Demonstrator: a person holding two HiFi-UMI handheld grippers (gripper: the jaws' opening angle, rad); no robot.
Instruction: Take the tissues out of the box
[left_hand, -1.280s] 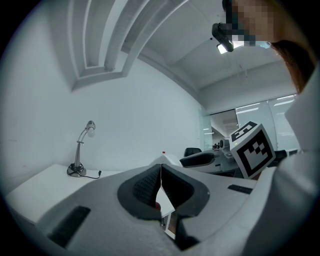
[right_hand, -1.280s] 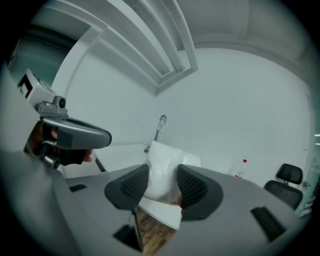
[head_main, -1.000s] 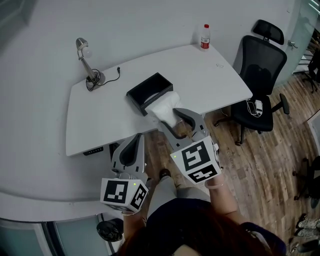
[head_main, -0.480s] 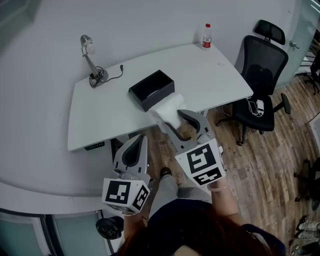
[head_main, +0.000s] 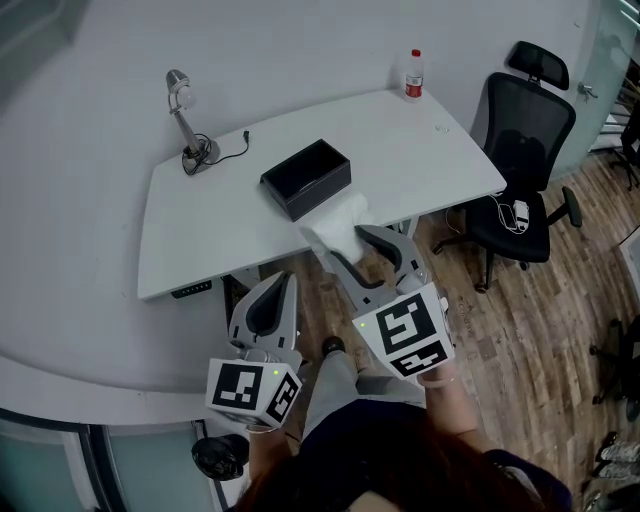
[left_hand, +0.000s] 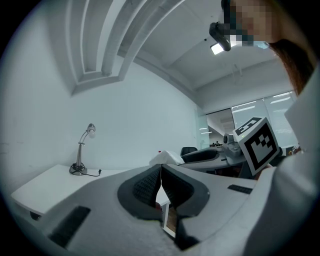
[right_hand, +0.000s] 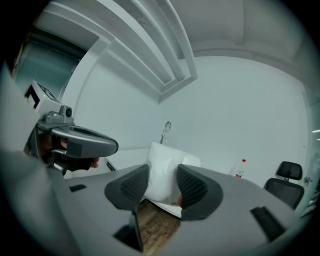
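A black open-topped box (head_main: 306, 178) sits in the middle of the white desk (head_main: 430, 150). A white wad of tissues (head_main: 338, 222) hangs just in front of the box, over the desk's front edge, clear of the box. My right gripper (head_main: 344, 244) is shut on the tissues. In the right gripper view the tissues (right_hand: 164, 167) fill the gap between the ribbed pads (right_hand: 135, 184). My left gripper (head_main: 277, 282) is held lower left, off the desk, its jaws shut with nothing between them. The left gripper view shows its closed tips (left_hand: 160, 172) and the tissues (left_hand: 165, 158) beyond.
A desk lamp (head_main: 187, 120) with a cable stands at the desk's back left. A bottle (head_main: 411, 74) stands at the back right corner. A black office chair (head_main: 520, 150) is to the right, on wood floor (head_main: 520, 330).
The right gripper has drawn the tissues away from the box toward the desk's front edge; they now hang free of it. The left gripper has stayed put.
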